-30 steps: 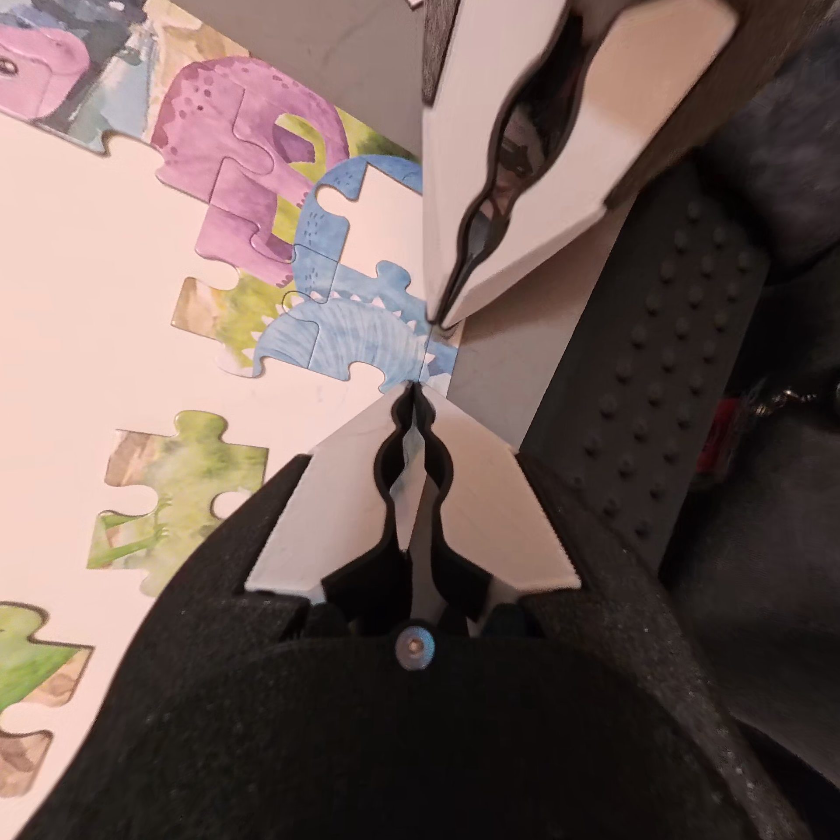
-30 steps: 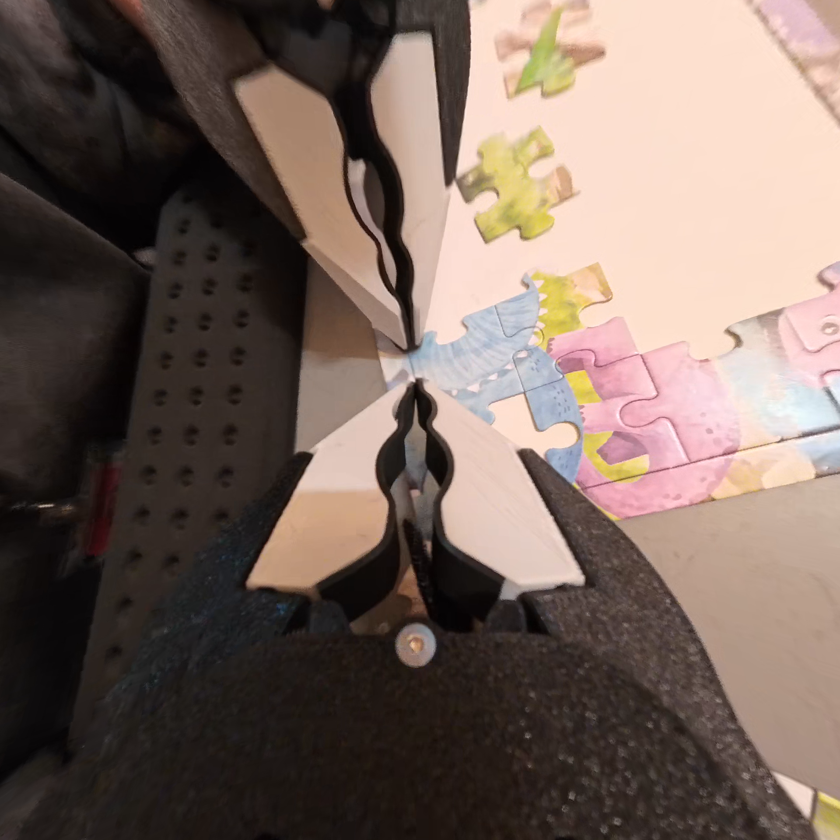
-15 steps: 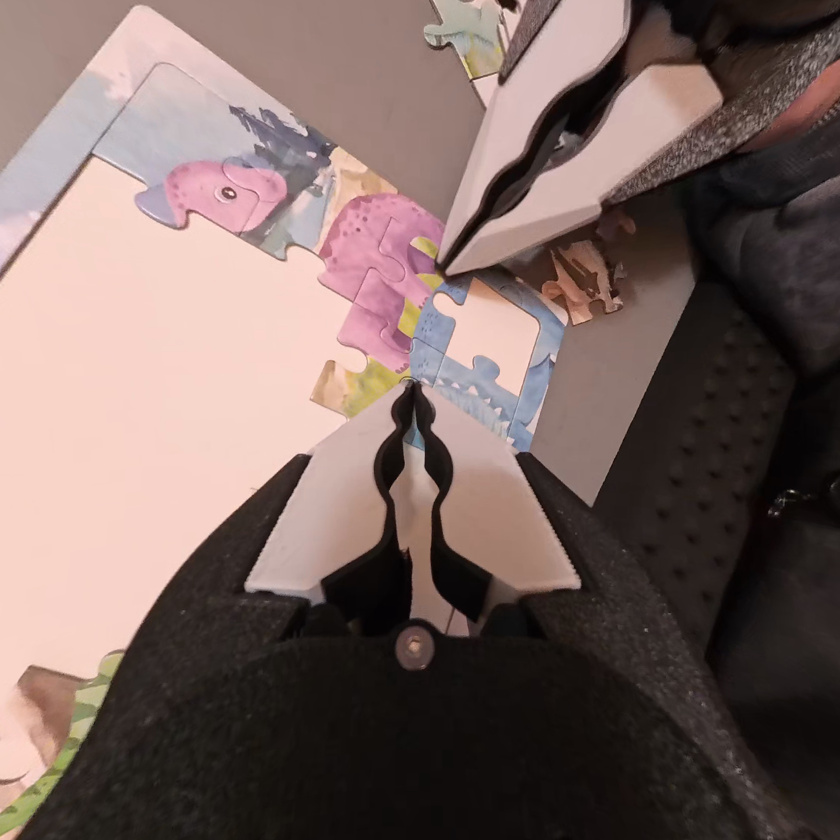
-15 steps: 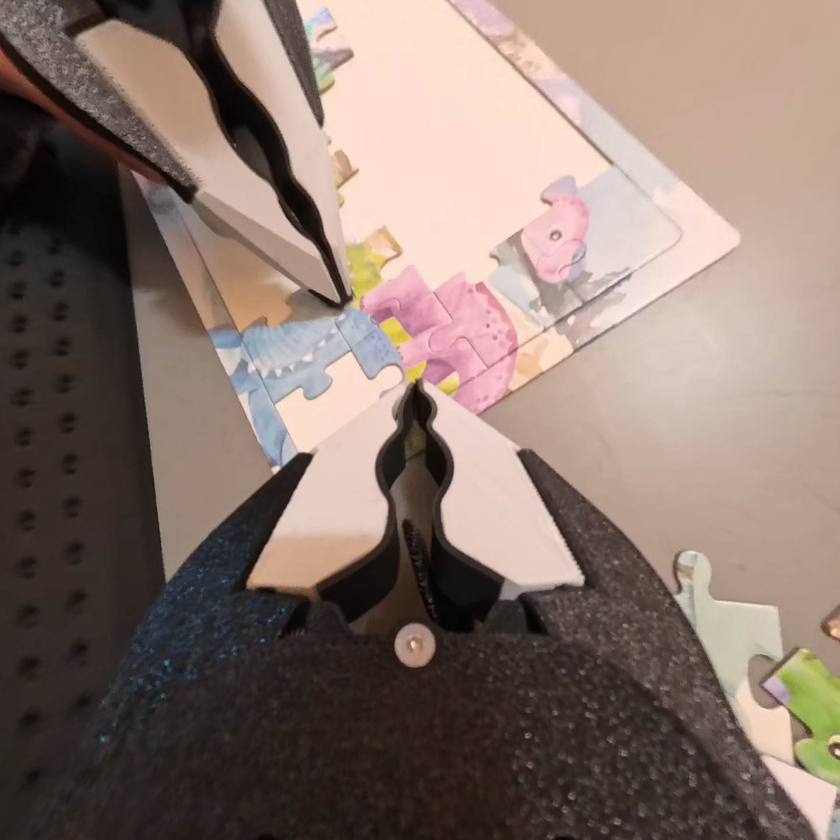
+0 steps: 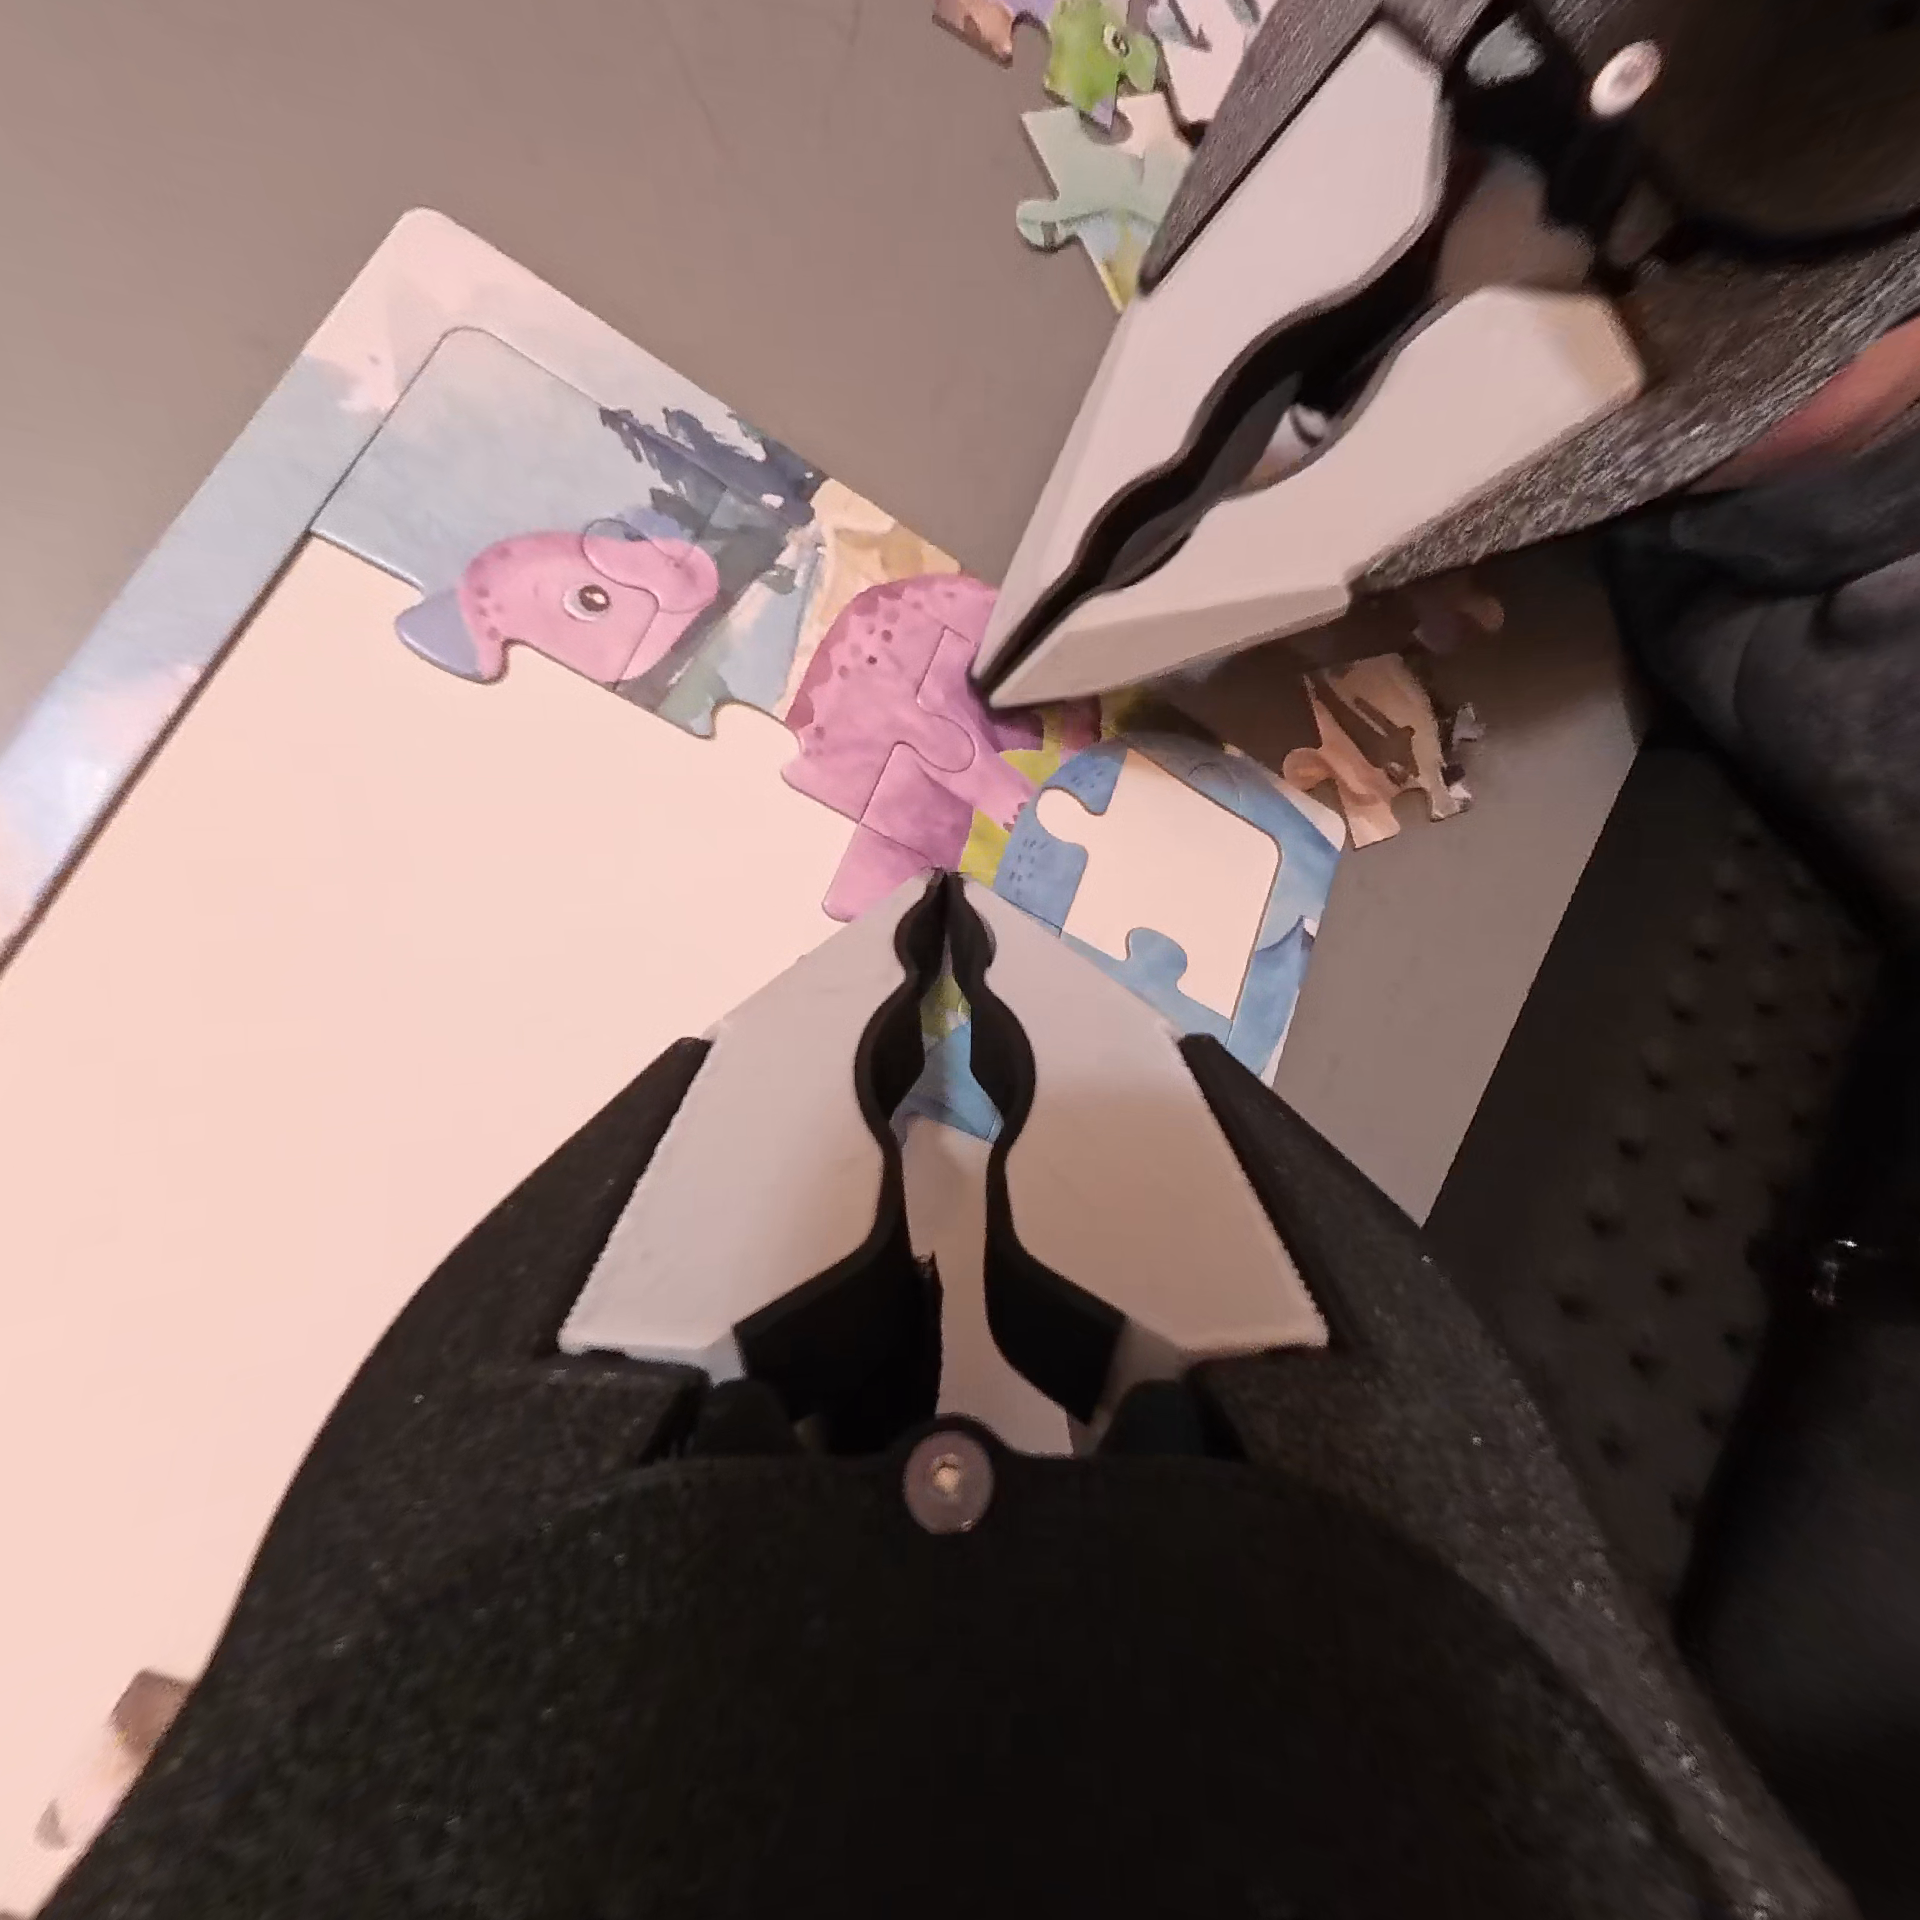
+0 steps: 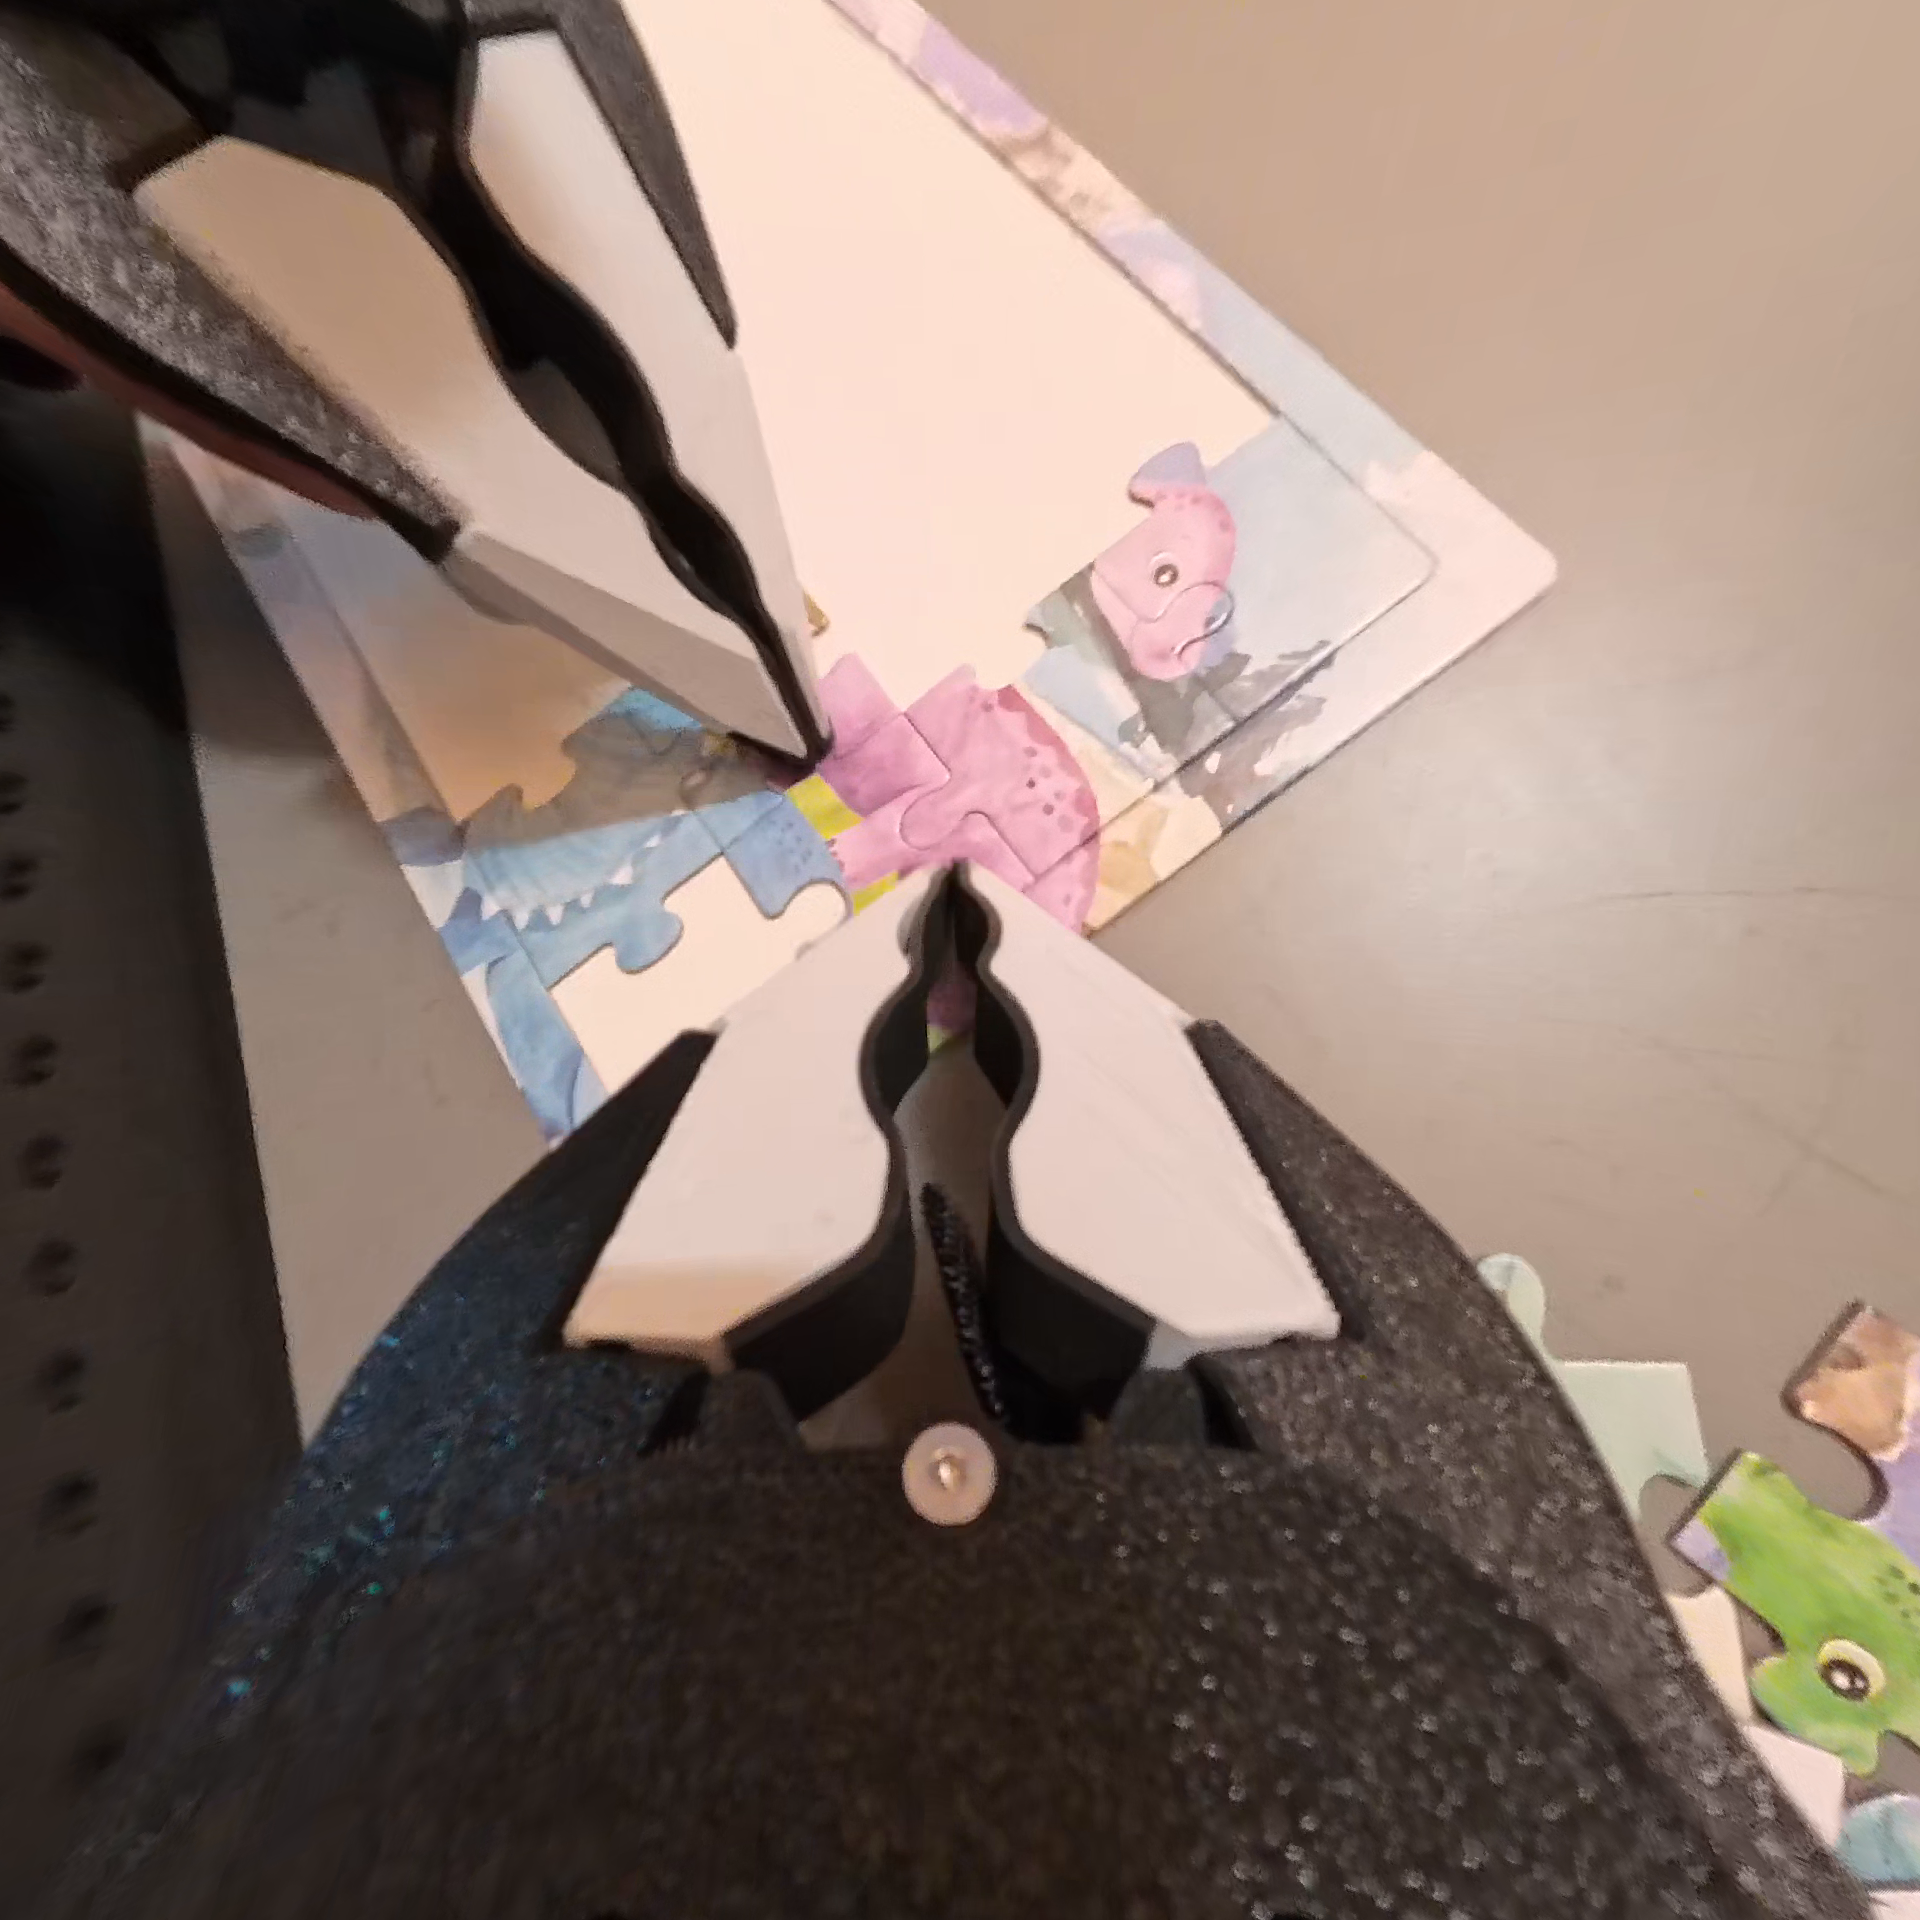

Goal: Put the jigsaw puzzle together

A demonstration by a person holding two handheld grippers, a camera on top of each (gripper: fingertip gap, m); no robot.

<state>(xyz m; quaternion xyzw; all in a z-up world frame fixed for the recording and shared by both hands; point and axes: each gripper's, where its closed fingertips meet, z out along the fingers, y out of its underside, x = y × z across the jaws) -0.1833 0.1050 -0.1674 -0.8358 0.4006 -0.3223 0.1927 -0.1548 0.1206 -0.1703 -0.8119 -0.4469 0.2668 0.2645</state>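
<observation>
The puzzle tray [image 5: 156, 582] lies on the grey table [image 5: 623, 208], mostly bare inside, with joined pieces [image 5: 894, 707] along one edge: pink and blue dinosaurs. The left gripper [image 5: 943, 883] and right gripper [image 6: 951, 878] are both closed, empty, over those pieces. Loose pieces [image 6: 1808, 1579] lie at right, partly cut off.

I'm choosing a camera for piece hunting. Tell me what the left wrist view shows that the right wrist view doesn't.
Left only: a tan loose piece on the table beside the tray's blue corner.

Right only: a green dinosaur piece's eye close up.

Both: the puzzle tray, the joined purple dinosaur pieces, the empty corner slot, and both shut, empty grippers, left and right.
</observation>
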